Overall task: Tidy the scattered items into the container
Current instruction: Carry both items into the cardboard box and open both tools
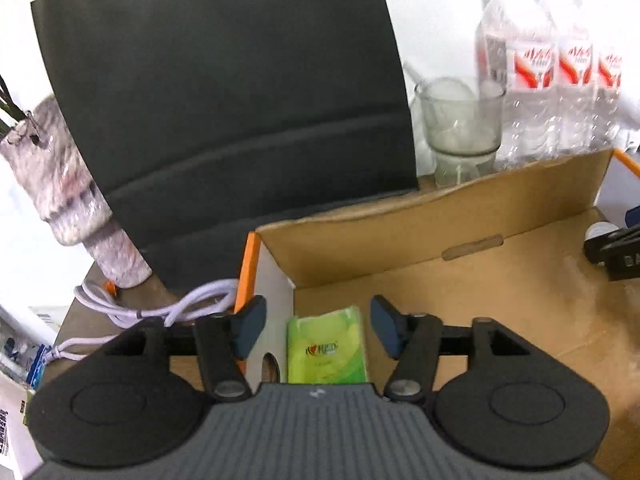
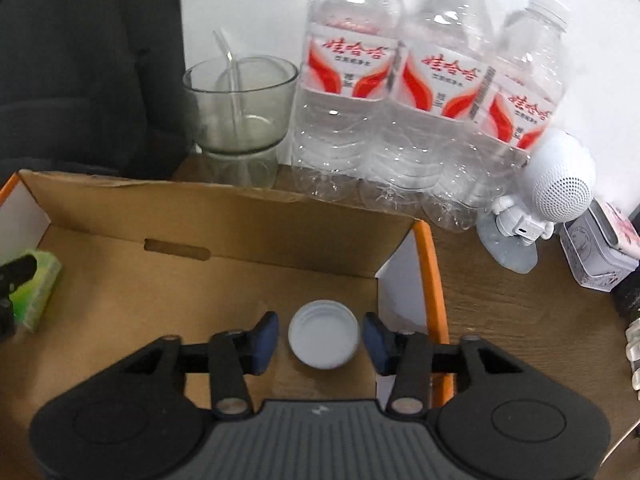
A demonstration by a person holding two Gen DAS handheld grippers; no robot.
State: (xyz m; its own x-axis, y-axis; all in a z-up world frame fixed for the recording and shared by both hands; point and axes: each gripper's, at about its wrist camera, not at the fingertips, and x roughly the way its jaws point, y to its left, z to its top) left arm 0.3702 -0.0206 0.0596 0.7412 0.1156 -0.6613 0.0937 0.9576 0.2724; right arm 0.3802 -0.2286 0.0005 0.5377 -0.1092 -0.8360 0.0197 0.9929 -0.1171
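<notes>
- The brown cardboard box with orange edges (image 2: 224,216) is sitting on the wooden table, and both things are lying on its floor.
- The green plastic pack of tissues (image 1: 326,346) is lying flat in the left end of the box, just inside the white end wall. Its long side is pointing away from the camera, along the fingers.
- The left gripper (image 1: 318,330) is hanging right over the pack. Its blue pads are standing apart on each side, with gaps, not touching it. So the pack is let go.
- The round white plastic bottle cap (image 2: 323,334) is lying open side up in the right end of the box, near the orange edge.
- The right gripper (image 2: 322,336) is hanging over the cap. Its pads are standing clear on both sides, so the cap is free too.
- Each hand is nearest to its own thing.
- I am guessing both hands can now be lifting out to look for more things.
</notes>
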